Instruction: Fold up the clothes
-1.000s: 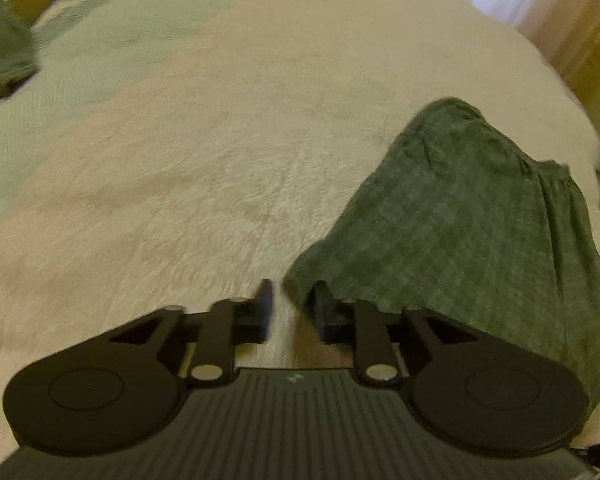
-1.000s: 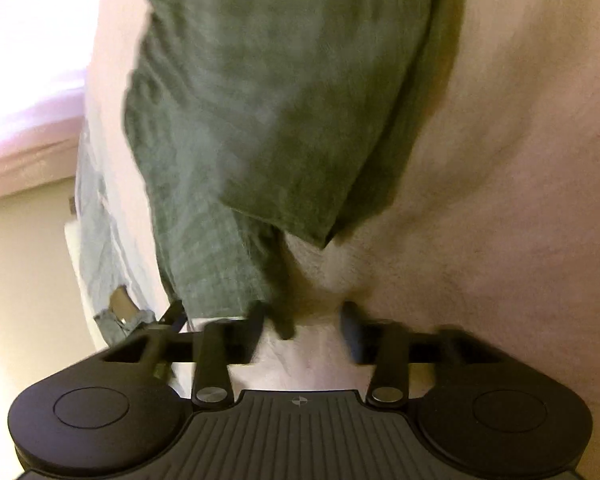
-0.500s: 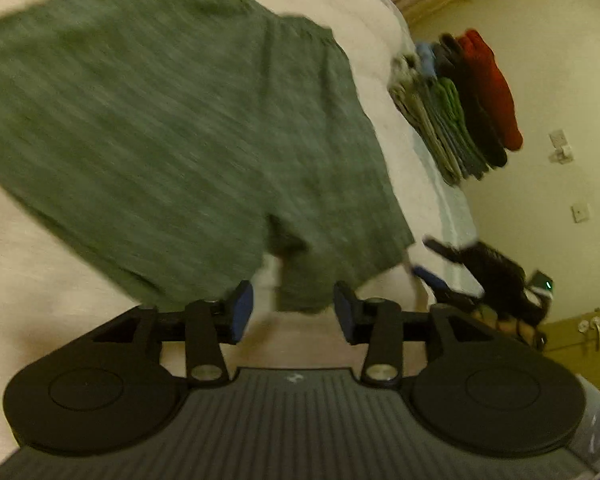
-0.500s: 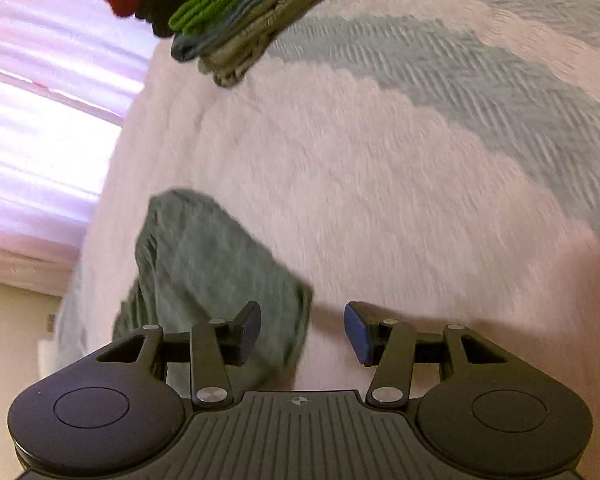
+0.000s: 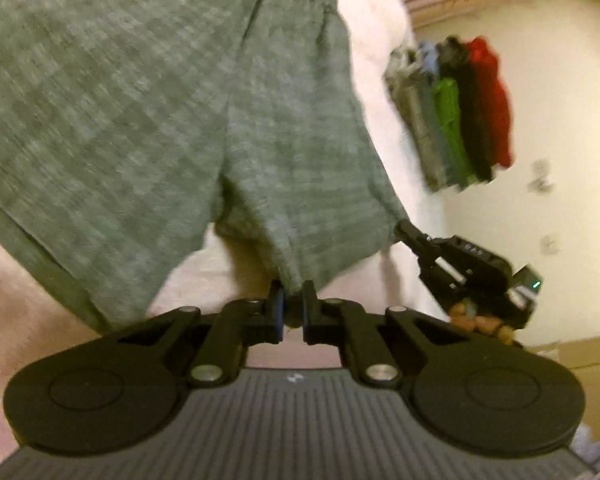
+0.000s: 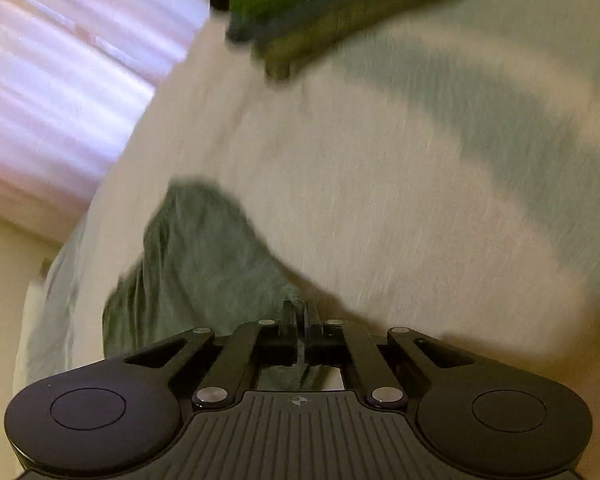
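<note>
The green checked shorts (image 5: 148, 112) lay spread on the bed (image 6: 380, 208), over its pale quilt. The left gripper (image 5: 292, 304) had its jaws clamped on the hem of one leg. The right gripper (image 6: 300, 316) had its jaws pressed together on another edge of the same shorts, and it showed in the left view too, at the far corner. A stack of folded clothes (image 5: 456, 112) sat farther along the bed, blurred.

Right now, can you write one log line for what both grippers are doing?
step: grasp | left gripper: shut on green checked cloth shorts hem | right gripper: shut on shorts | shorts: on pale bedspread
</note>
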The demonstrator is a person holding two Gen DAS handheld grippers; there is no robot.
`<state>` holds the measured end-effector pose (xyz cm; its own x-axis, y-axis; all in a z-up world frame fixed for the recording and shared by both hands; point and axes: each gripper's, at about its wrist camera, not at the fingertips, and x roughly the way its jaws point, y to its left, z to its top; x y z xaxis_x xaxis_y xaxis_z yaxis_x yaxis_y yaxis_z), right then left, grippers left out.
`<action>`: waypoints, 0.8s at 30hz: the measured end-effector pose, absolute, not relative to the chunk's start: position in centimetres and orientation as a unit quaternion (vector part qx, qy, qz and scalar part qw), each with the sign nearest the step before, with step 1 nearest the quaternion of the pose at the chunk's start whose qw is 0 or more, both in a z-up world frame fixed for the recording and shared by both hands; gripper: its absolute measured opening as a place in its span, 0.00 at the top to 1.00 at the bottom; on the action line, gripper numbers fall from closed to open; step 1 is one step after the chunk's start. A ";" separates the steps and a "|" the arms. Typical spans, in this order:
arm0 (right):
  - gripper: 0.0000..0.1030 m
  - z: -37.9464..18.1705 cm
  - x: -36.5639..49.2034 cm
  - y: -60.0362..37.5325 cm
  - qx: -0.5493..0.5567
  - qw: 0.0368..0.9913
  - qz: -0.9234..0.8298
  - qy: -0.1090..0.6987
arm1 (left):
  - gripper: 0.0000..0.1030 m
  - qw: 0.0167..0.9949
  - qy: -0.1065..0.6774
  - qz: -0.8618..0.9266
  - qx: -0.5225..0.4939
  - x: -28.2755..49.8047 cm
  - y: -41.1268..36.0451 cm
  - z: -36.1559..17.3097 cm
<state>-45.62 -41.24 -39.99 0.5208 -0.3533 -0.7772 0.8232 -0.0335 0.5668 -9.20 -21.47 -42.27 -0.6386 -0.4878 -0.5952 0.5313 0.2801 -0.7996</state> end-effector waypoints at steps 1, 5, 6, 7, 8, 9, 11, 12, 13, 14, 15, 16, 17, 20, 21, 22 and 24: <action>0.99 -39.7 -45.5 -41.3 0.554 0.663 -0.453 0.220 | 0.95 0.417 0.686 -0.596 0.008 -9.1 -21.4 -42.5; 0.99 -38.3 -44.8 -41.3 0.505 0.656 -0.492 0.271 | 0.94 0.420 0.714 -0.559 0.032 -9.3 -21.3 -44.6; 0.99 -38.0 -44.7 -41.3 0.492 0.654 -0.501 0.283 | 0.94 0.426 0.714 -0.555 0.042 -9.3 -21.3 -44.7; 0.99 -37.7 -44.5 -41.4 0.479 0.651 -0.510 0.295 | 0.93 0.428 0.715 -0.551 0.049 -9.2 -21.3 -44.7; 0.99 -37.4 -44.4 -41.4 0.466 0.648 -0.518 0.307 | 0.92 0.427 0.715 -0.550 0.060 -9.1 -21.2 -44.4; 0.99 -37.0 -44.2 -41.4 0.452 0.645 -0.527 0.319 | 0.91 0.425 0.715 -0.549 0.076 -9.1 -21.2 -44.0; 0.96 -36.4 -43.9 -41.4 0.425 0.638 -0.543 0.342 | 0.91 0.417 0.698 -0.571 0.111 -9.4 -21.2 -42.5; 0.82 -36.0 -43.8 -41.5 0.411 0.635 -0.551 0.354 | 0.91 0.412 0.687 -0.585 0.128 -9.6 -21.3 -41.6; 0.65 -35.4 -43.3 -41.2 0.390 0.640 -0.558 0.355 | 0.91 0.413 0.671 -0.600 0.141 -9.6 -21.2 -40.5; 0.30 -34.6 -42.5 -40.8 0.364 0.653 -0.566 0.348 | 0.91 0.424 0.648 -0.616 0.145 -9.3 -21.1 -39.3; 0.27 -33.9 -41.7 -40.3 0.345 0.672 -0.562 0.338 | 0.91 0.447 0.626 -0.624 0.142 -8.7 -20.9 -38.2; 0.27 -33.4 -40.6 -39.9 0.331 0.695 -0.546 0.331 | 0.91 0.474 0.604 -0.627 0.136 -7.9 -20.8 -37.3; 0.27 -33.1 -39.3 -39.5 0.317 0.716 -0.528 0.330 | 0.90 0.504 0.583 -0.624 0.131 -7.2 -20.8 -36.6; 0.27 -33.7 -35.3 -38.4 0.285 0.761 -0.471 0.344 | 0.83 0.584 0.534 -0.594 0.145 -5.7 -21.8 -36.5; 0.27 -34.3 -33.9 -37.9 0.277 0.771 -0.453 0.351 | 0.83 0.597 0.521 -0.590 0.154 -5.6 -22.2 -36.8; 0.27 -35.0 -32.7 -37.4 0.272 0.779 -0.437 0.357 | 0.82 0.603 0.510 -0.591 0.165 -5.7 -22.6 -37.2; 0.27 -36.7 -30.9 -36.0 0.266 0.786 -0.410 0.378 | 0.79 0.609 0.487 -0.591 0.205 -7.0 -23.7 -38.0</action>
